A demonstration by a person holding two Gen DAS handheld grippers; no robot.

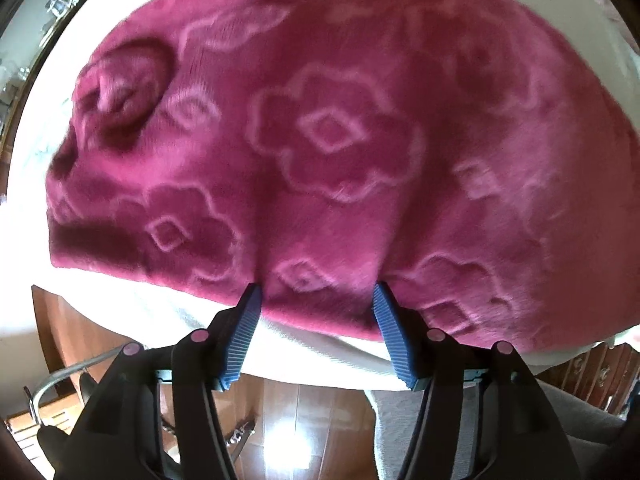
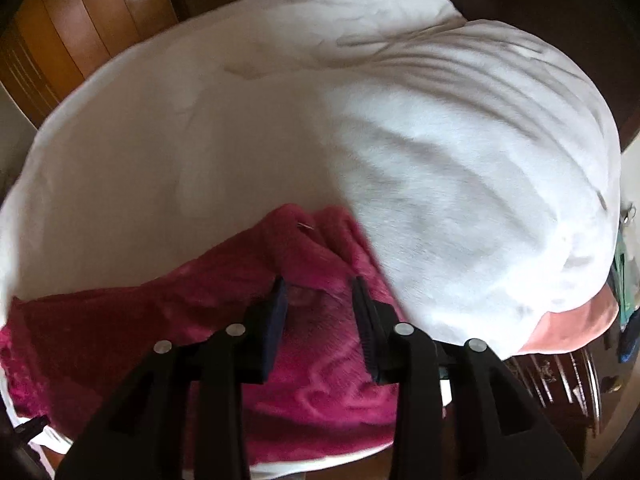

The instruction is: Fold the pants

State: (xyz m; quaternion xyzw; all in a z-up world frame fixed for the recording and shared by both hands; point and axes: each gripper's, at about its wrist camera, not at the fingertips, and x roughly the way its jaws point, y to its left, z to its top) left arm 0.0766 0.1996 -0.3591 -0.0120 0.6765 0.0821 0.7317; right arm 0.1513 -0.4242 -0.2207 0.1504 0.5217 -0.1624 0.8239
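The magenta fleece pants (image 1: 320, 152), patterned with pale flower outlines, lie spread on the white bed (image 1: 320, 352), their near edge running along the bed's near side. At the left end the cloth is bunched into a rumpled knot, probably the waistband or a cuff; the blur makes it hard to say which.

The left claw (image 1: 318, 296) points down at that near edge, its blue pads apart and straddling a strip of the hem, tips pressed into the pile but not pinching it.

Farther right, the right claw (image 2: 320, 284) hangs over a raised, doubled-over ridge of the pants (image 2: 304, 248), pads apart, with the fold just between the tips and not yet nipped. Beyond it the bed (image 2: 440, 160) is bare, wrinkled sheet.

To do this step well, I'd say each claw should bite deep enough to catch every layer of the thick fleece, not just the nap. Both should then lift together and carry the edge across evenly, so the fold line stays straight.
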